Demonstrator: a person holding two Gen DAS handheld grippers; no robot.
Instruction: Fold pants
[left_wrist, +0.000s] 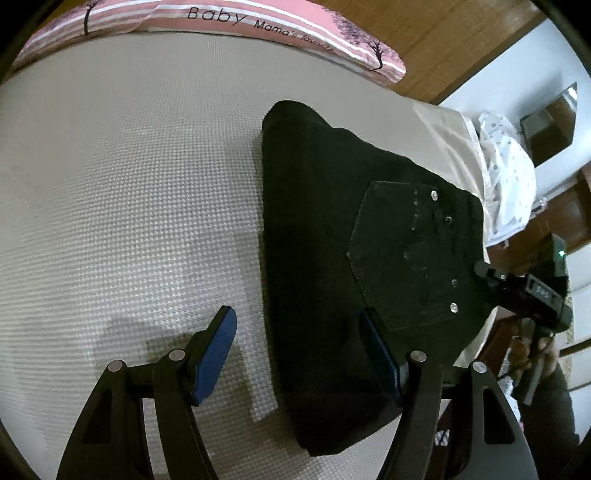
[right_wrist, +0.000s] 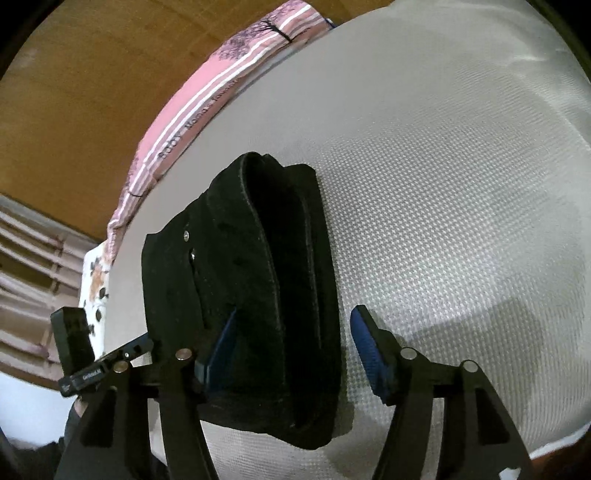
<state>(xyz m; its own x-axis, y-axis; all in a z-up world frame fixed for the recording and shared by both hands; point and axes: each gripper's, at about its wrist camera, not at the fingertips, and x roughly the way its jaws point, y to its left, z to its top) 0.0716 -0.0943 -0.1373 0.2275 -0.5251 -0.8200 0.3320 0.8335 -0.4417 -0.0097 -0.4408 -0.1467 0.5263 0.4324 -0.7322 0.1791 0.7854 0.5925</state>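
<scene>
Black pants (left_wrist: 332, 221) lie folded into a compact bundle on the white textured mattress (left_wrist: 129, 184), back pocket and rivets up. My left gripper (left_wrist: 297, 332) is open over the bundle's left edge, with one blue pad above bare mattress and the other above the fabric. In the right wrist view the pants (right_wrist: 258, 258) show stacked folded layers. My right gripper (right_wrist: 295, 325) is open and straddles the bundle's near end. Its left pad lies against the black fabric, while its right pad stands clear of it over the mattress (right_wrist: 443, 184). Each wrist view shows the other gripper at the bundle's far side.
A pink striped blanket (left_wrist: 221, 22) with printed lettering runs along the far edge of the bed. A white spotted cloth (left_wrist: 506, 166) hangs at the bed's right side. Wooden panelling and a white wall lie beyond. The person's hand (left_wrist: 535, 354) holds the right gripper's handle.
</scene>
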